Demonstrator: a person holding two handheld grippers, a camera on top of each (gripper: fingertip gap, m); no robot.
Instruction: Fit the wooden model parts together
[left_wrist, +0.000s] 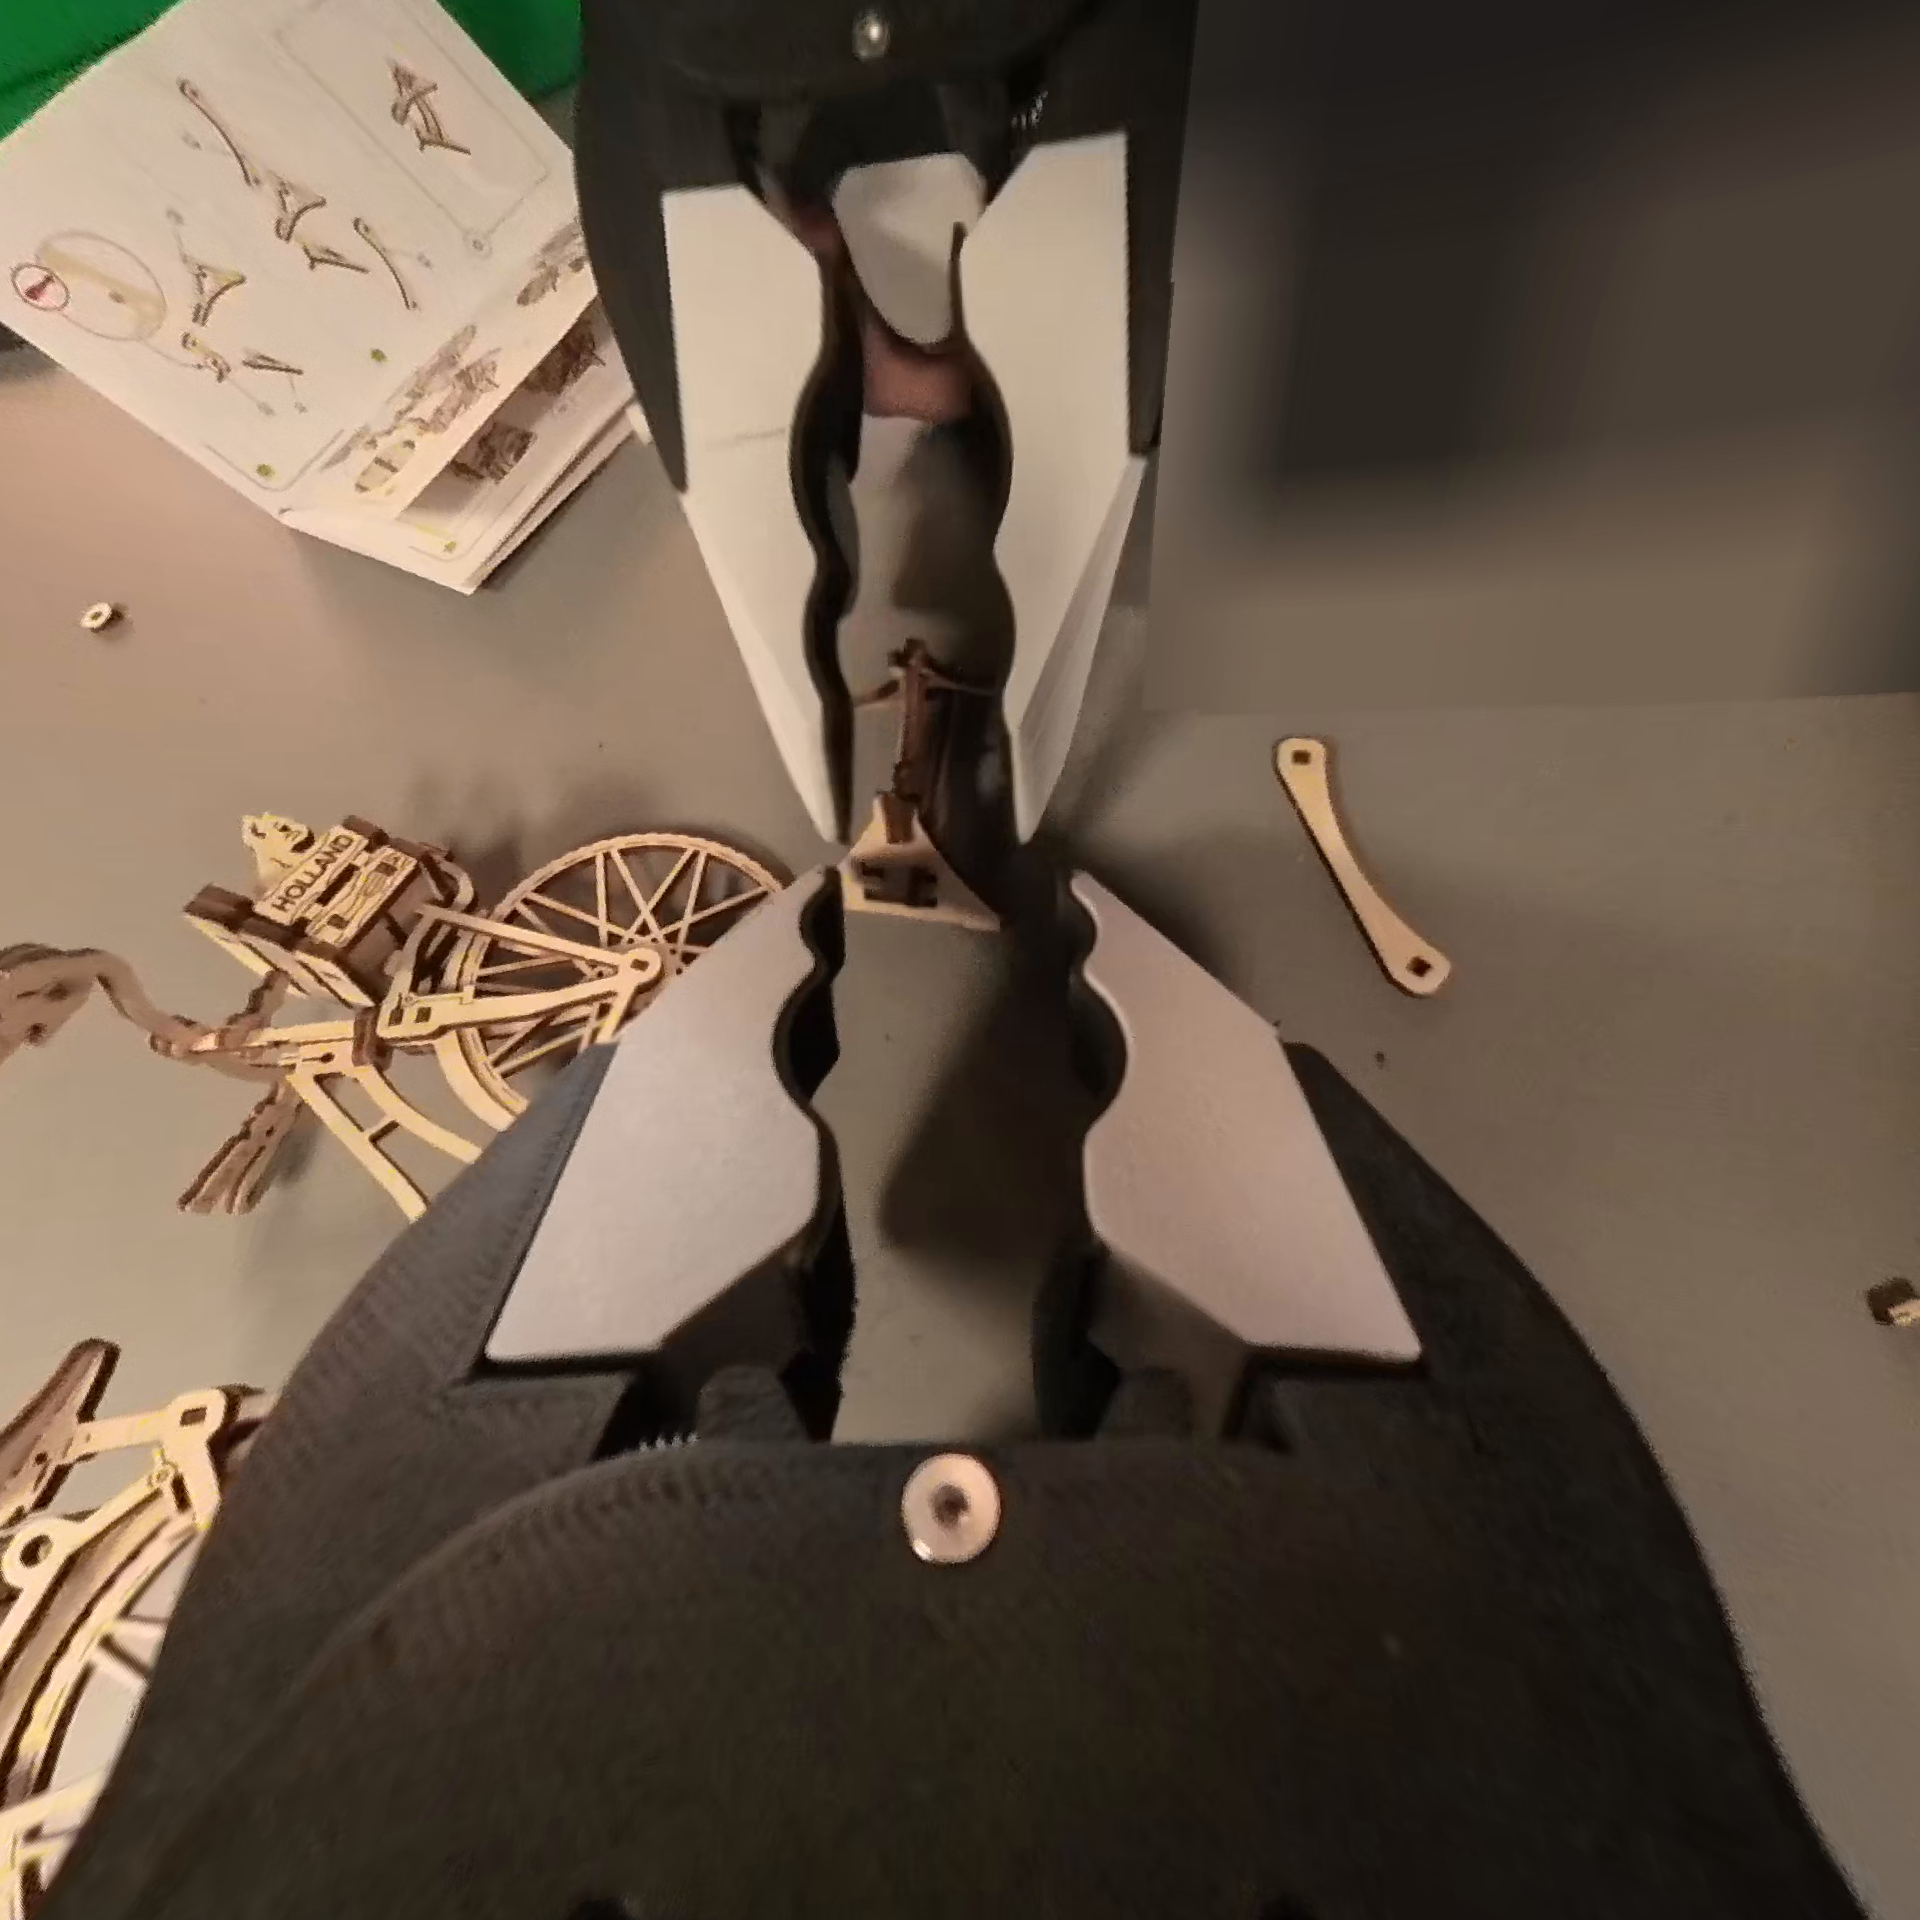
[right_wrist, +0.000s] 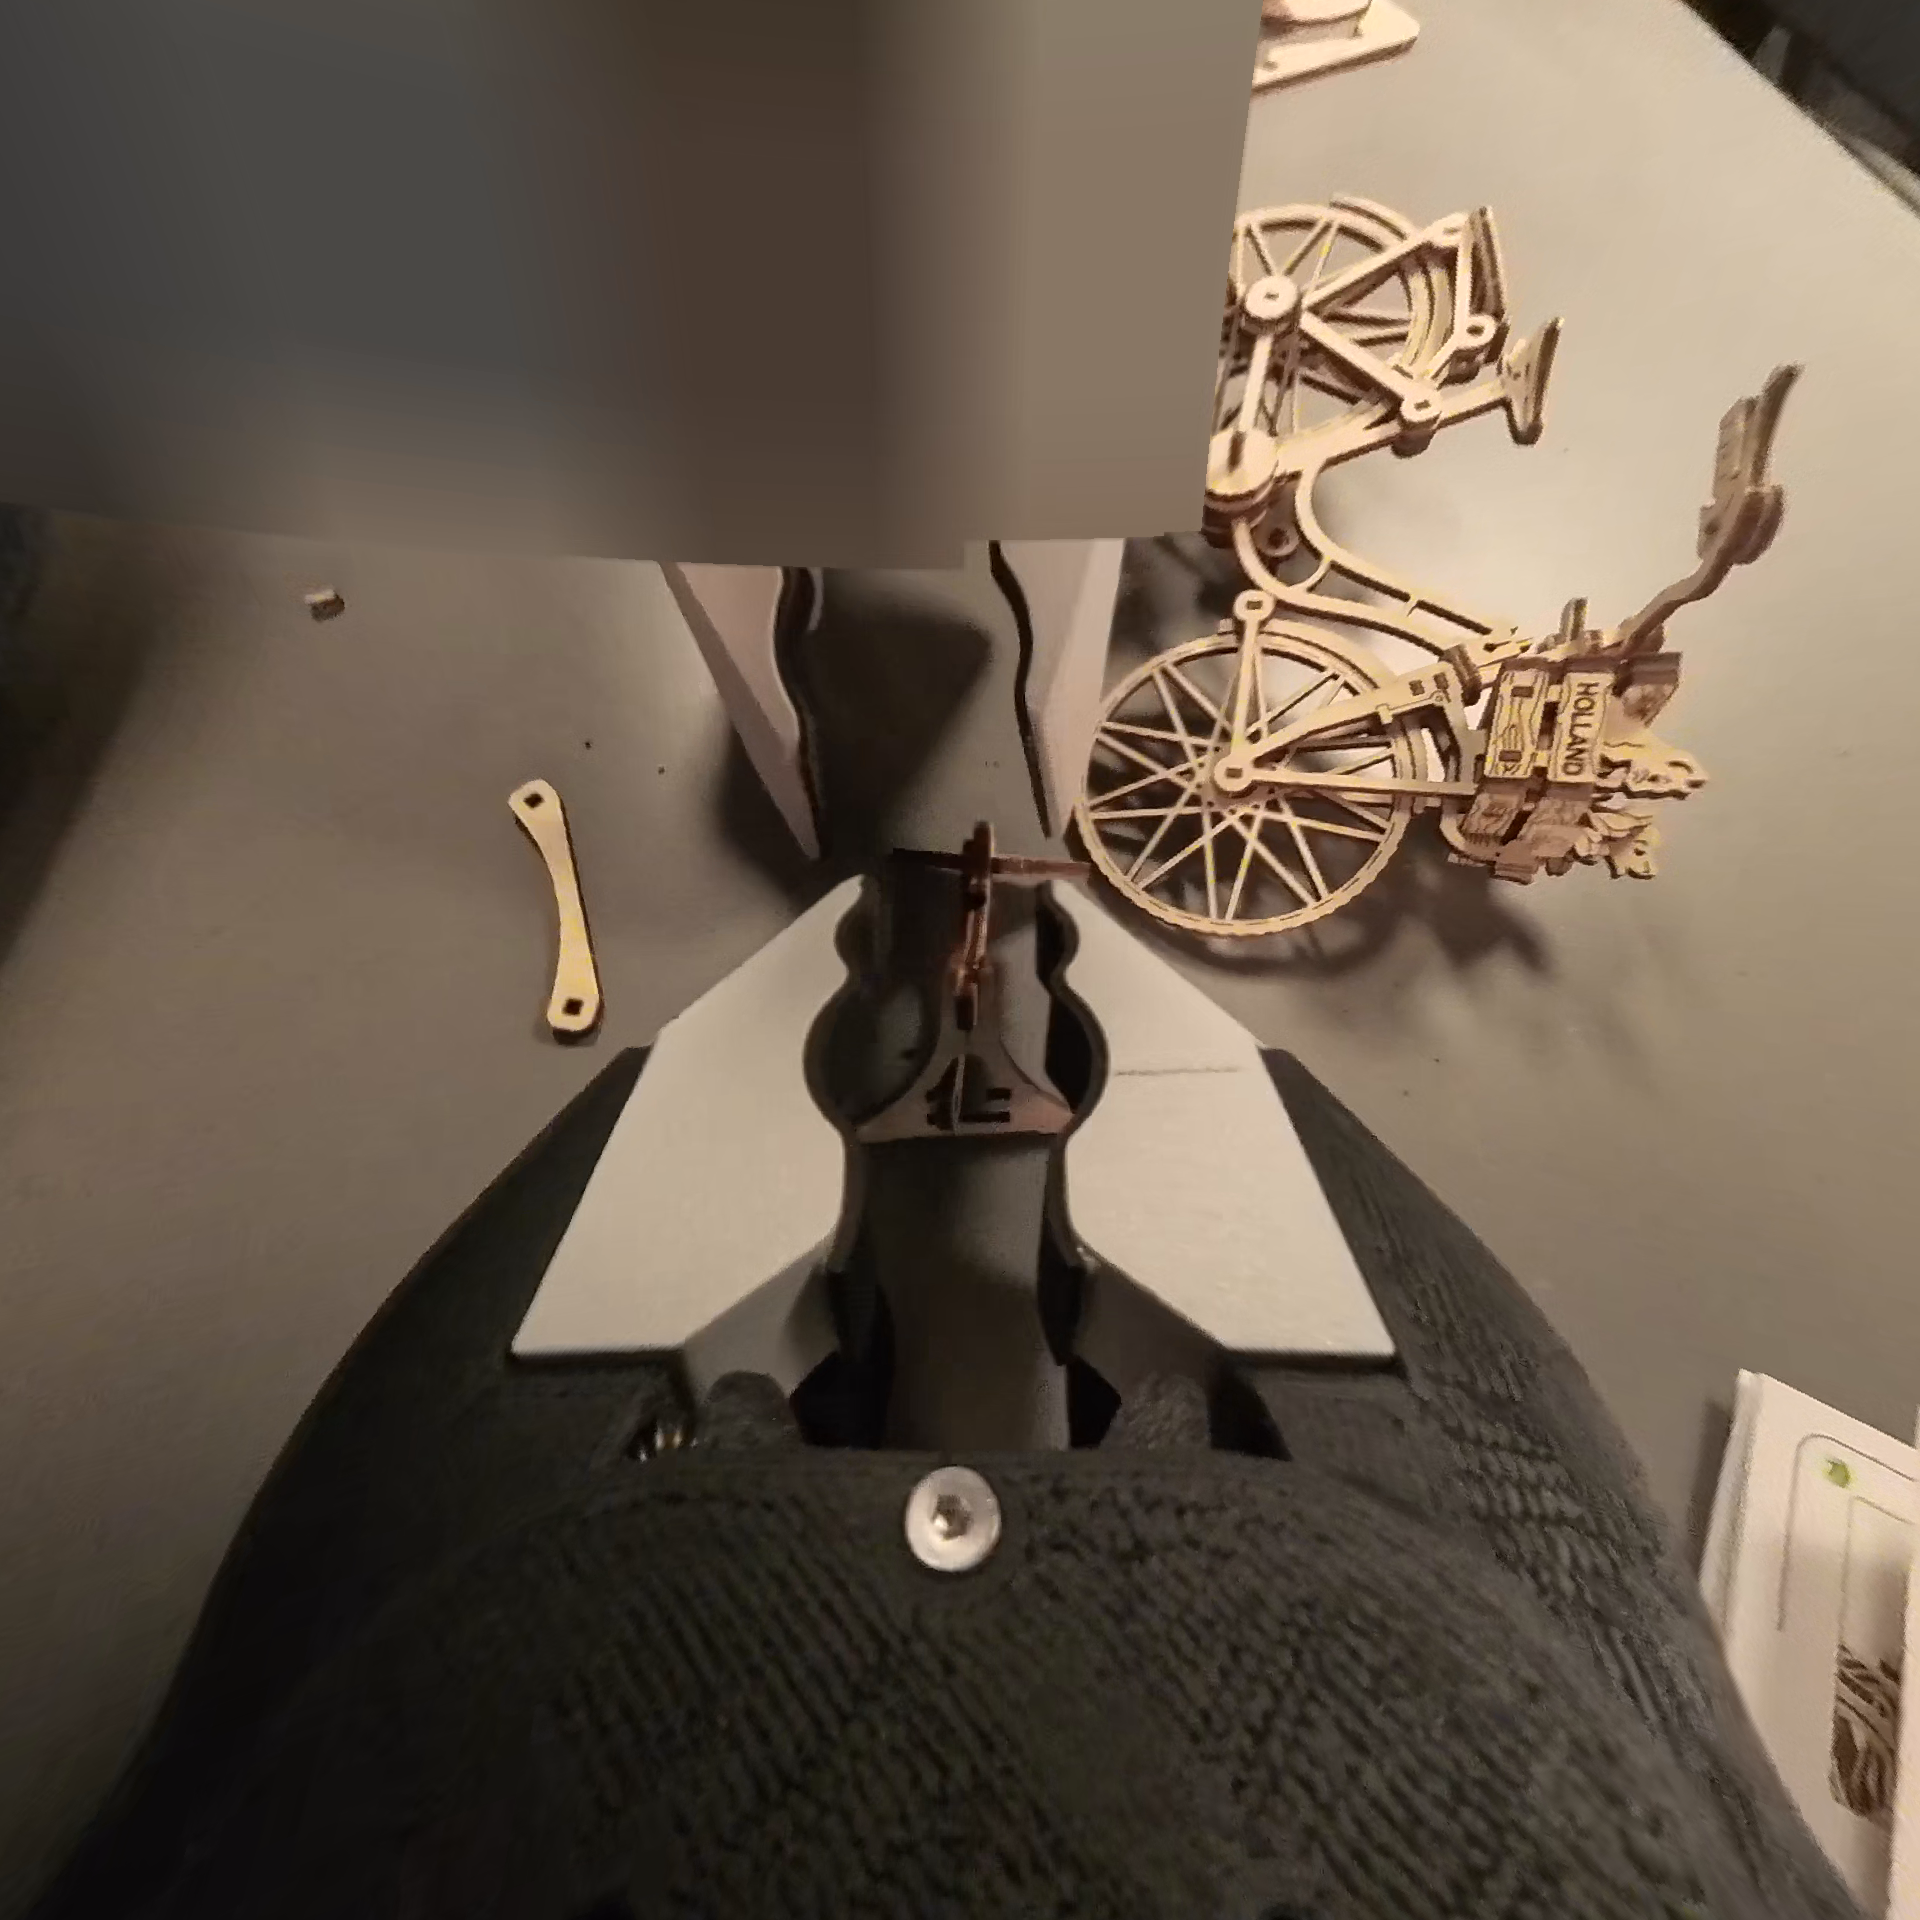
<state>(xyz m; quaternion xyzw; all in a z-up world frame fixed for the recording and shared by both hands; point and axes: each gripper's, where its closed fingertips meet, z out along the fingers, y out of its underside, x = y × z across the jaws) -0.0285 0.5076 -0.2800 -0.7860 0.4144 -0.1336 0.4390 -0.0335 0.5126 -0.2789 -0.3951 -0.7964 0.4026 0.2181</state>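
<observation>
Between fingers, right hand-held gripper (right_wrist: 951, 1049) pinches wooden subassembly (right_wrist: 961, 1101); left hand-held gripper (left_wrist: 951, 894) spread, empty.

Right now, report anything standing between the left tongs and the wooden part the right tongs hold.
Nothing visible does. The open left tongs face the wooden part directly, gripped by the right tongs. The bicycle model and curved strip lie aside.
</observation>
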